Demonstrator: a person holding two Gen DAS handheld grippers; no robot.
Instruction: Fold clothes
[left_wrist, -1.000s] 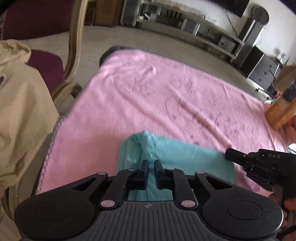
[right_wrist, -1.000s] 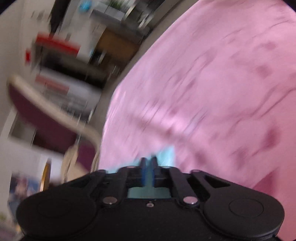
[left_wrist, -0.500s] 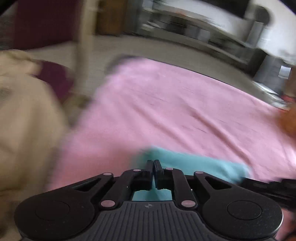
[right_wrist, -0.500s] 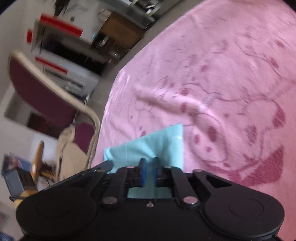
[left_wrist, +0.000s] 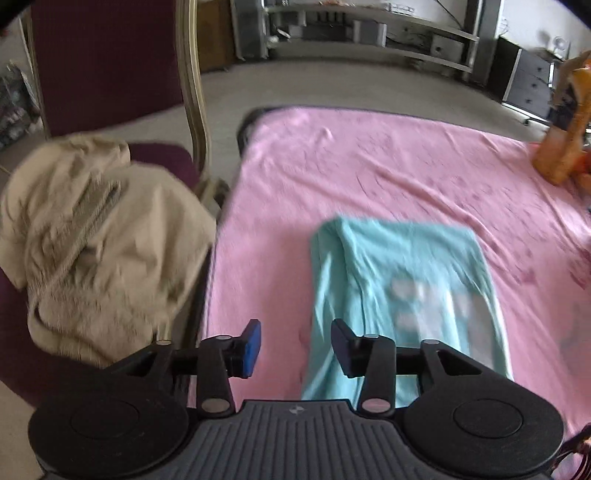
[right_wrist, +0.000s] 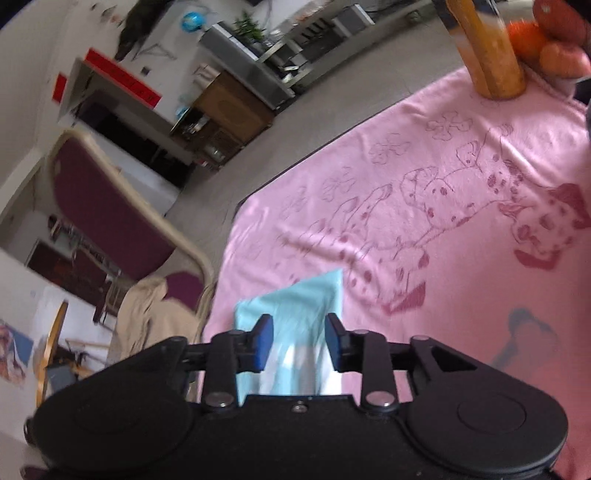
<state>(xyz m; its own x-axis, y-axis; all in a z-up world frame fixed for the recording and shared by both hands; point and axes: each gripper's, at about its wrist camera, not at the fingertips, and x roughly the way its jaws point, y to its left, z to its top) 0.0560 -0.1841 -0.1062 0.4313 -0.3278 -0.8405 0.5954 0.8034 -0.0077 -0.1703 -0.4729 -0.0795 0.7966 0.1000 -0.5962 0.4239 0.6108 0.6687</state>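
- The left gripper (left_wrist: 295, 341) hangs above the near edge of the pink blanket (left_wrist: 388, 166), its jaws opening with nothing pinched between them; the teal shirt (left_wrist: 402, 280) lies below and just to its right.
- The right gripper (right_wrist: 300, 341) is opening too, over the near end of the same shirt, pads clear of the cloth.
- The shirt rests folded into a narrow rectangle at the blanket's near side, lengthwise away from the person.
- It looks like a fold has just been released.
- Next likely calls for gripping one short end and bringing it over, or fetching the beige garment (left_wrist: 99, 240) heaped on the chair (left_wrist: 192, 92) at left.
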